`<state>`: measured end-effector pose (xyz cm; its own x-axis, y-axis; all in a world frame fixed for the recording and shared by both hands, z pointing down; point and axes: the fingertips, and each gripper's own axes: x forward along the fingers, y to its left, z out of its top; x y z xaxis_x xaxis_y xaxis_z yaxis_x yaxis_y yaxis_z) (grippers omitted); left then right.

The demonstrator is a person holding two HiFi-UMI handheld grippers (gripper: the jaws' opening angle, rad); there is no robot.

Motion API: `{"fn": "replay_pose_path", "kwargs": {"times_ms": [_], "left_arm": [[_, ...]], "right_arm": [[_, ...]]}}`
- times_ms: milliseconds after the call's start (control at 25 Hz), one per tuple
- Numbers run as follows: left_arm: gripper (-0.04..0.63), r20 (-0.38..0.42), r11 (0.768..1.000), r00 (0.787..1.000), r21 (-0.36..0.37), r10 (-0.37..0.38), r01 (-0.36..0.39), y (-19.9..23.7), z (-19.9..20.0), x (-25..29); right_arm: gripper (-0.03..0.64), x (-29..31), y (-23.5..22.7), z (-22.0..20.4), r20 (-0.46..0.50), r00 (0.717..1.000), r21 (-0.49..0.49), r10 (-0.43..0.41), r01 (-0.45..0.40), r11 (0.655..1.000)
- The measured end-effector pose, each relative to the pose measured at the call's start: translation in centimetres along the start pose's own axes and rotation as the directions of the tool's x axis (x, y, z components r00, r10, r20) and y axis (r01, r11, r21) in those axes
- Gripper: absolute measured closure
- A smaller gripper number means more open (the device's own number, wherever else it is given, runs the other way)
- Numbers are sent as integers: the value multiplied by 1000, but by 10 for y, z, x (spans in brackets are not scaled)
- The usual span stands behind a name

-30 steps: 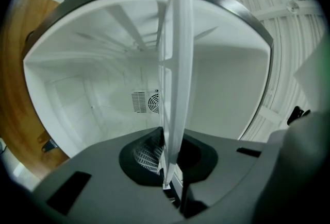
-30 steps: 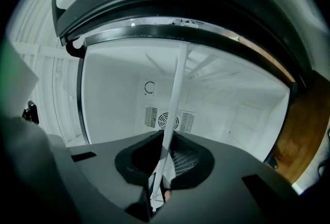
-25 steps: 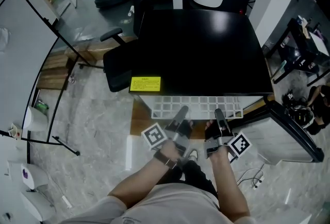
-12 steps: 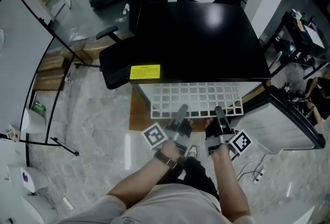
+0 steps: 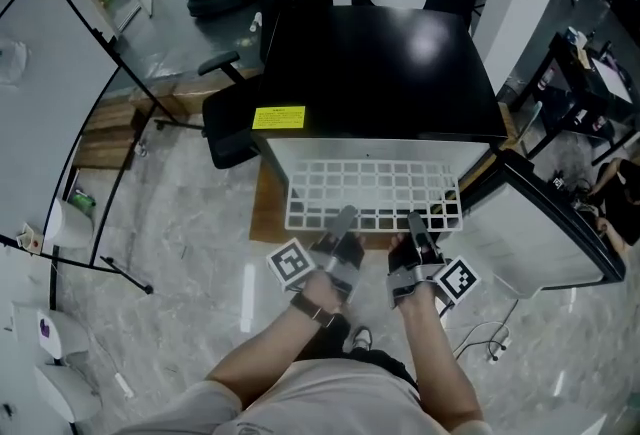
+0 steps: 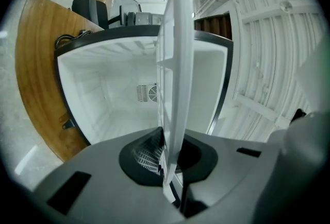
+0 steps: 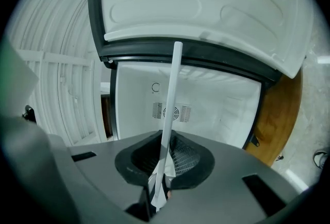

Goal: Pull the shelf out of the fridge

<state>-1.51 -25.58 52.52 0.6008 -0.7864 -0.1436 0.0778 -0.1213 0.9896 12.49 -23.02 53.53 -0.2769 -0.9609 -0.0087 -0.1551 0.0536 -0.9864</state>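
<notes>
Head view: both forearms (image 5: 268, 363) reach forward and down, side by side; left tool (image 5: 342, 221) and right tool (image 5: 414, 223) each pinch the front edge of the shelf (image 5: 372, 185), a flat white lattice of square cells, jutting from the glossy black-topped fridge (image 5: 380, 63).

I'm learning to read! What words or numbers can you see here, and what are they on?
Yellow rectangular sticker on the black fridge top: print too small to read.
Black-and-white square markers on the hand-held cubes: patterns, no words.
Ring-shaped mark on the white fridge back wall: no readable letters.
</notes>
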Motion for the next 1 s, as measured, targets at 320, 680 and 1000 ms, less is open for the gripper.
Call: {"fn": "replay_pose_path", "kwargs": {"times_ms": [320, 680, 1000], "left_arm": [[569, 36, 1000, 999, 16, 2, -2, -7, -39, -44], [568, 81, 1000, 997, 22, -7, 6, -26, -74, -94], [568, 76, 1000, 997, 21, -12, 10, -53, -101, -129]], "right_arm": [[574, -51, 2, -11, -51, 999, 3, 17, -17, 1000], [573, -108, 17, -29, -91, 996, 25, 17, -15, 1000], [573, -150, 38, -41, -96, 995, 33, 35, -32, 999]]}}
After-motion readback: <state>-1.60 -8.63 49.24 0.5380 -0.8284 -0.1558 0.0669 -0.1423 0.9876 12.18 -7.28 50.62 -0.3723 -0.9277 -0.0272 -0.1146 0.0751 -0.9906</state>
